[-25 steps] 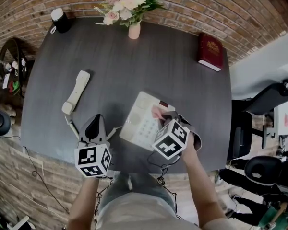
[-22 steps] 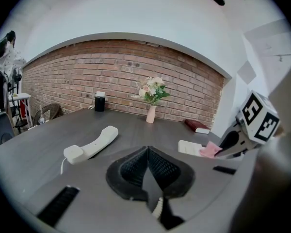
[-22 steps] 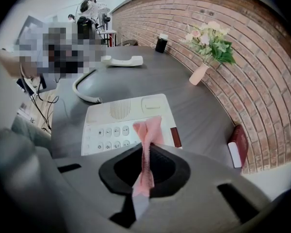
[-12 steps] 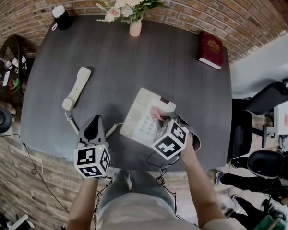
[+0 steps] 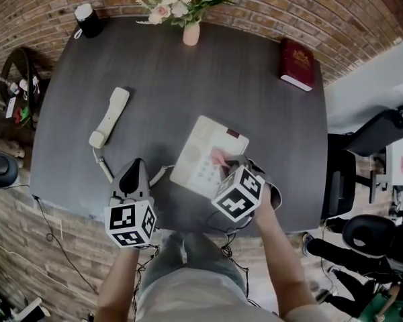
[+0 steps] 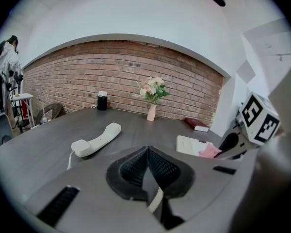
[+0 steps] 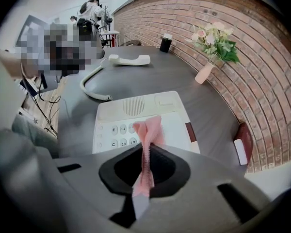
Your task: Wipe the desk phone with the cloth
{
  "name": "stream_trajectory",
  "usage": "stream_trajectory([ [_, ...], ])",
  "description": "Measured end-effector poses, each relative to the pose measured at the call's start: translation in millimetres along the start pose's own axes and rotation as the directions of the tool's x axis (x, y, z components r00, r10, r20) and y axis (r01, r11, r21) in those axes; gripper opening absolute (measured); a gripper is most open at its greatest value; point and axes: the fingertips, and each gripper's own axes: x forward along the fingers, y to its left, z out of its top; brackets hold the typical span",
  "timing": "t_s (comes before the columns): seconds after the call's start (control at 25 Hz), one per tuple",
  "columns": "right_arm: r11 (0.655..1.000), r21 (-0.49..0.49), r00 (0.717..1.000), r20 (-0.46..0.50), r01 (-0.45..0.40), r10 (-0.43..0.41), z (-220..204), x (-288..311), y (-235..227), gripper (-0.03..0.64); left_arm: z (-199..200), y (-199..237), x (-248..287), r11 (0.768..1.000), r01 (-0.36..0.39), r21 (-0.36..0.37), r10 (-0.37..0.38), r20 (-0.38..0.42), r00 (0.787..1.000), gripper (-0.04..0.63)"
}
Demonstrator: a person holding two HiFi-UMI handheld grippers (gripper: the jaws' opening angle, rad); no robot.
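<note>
- Handset [image 5: 109, 117]: off its cradle, lying on the dark desk [image 5: 188, 86] well apart from the base. Cream plastic, long and rounded, thicker at each end.
- Left gripper [image 6: 148, 152]: jaws pressed together, with a ribbed bit of the coiled cord [image 6: 155, 199] caught low between them. It sits just beside the base's near-left corner. Risk: if the base shifts, the pinned cord may pull taut and drag the handset along.
- Phone base [image 5: 198, 149]: tilted square of smooth cream plastic with a speaker grille at the far end, rounded keys nearer, and a small dark strip on its right edge. Probably light, so it could skid on the matte, wood-grained top if the wipe pushes sideways.
- Cloth [image 7: 149, 130]: pink, thin and soft, bunched into a narrow fold, its free end flopping onto the keypad.
- Right gripper [image 7: 146, 149]: clamped on that fold, tips just above the keys. Risks: so little cloth shows that the hard jaw tips might rub the plastic or press keys, and the fold could slip out on a firm stroke.
- Red book [image 5: 297, 62]: far right, out of the way.
</note>
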Motion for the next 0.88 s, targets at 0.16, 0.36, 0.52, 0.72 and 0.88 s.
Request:
stream_trajectory([
  [0.16, 1.000, -0.003, 1.000, 0.002, -0.009, 0.009, -1.5, 0.3, 7.4, 0.020, -2.4, 0.5, -5.4, 1.000, -0.004, 0.003, 0.004, -0.003, 1.000, 0.005],
  [0.36, 1.000, -0.005, 1.000, 0.003, -0.019, 0.019, -2.7, 0.3, 15.9, 0.020, -4.2, 1.0, -10.9, 1.000, -0.007, 0.005, 0.007, -0.003, 1.000, 0.005],
  [0.52, 1.000, -0.005, 1.000, 0.006, -0.022, 0.022, -4.5, -0.4, 22.0, 0.020, -6.9, 0.1, -15.5, 1.000, -0.006, 0.008, 0.006, -0.004, 1.000, 0.005],
  [0.72, 0.999, -0.005, 0.999, 0.008, -0.034, 0.034, -5.0, -0.4, 31.5, 0.020, -10.6, -1.5, -20.8, 1.000, -0.003, 0.011, 0.003, -0.009, 1.000, 0.005],
  [0.88, 0.999, -0.007, 0.999, 0.010, -0.043, 0.044, -4.1, -0.6, 38.7, 0.020, -13.4, -2.2, -24.0, 1.000, 0.000, 0.013, 0.000, -0.016, 1.000, 0.005],
])
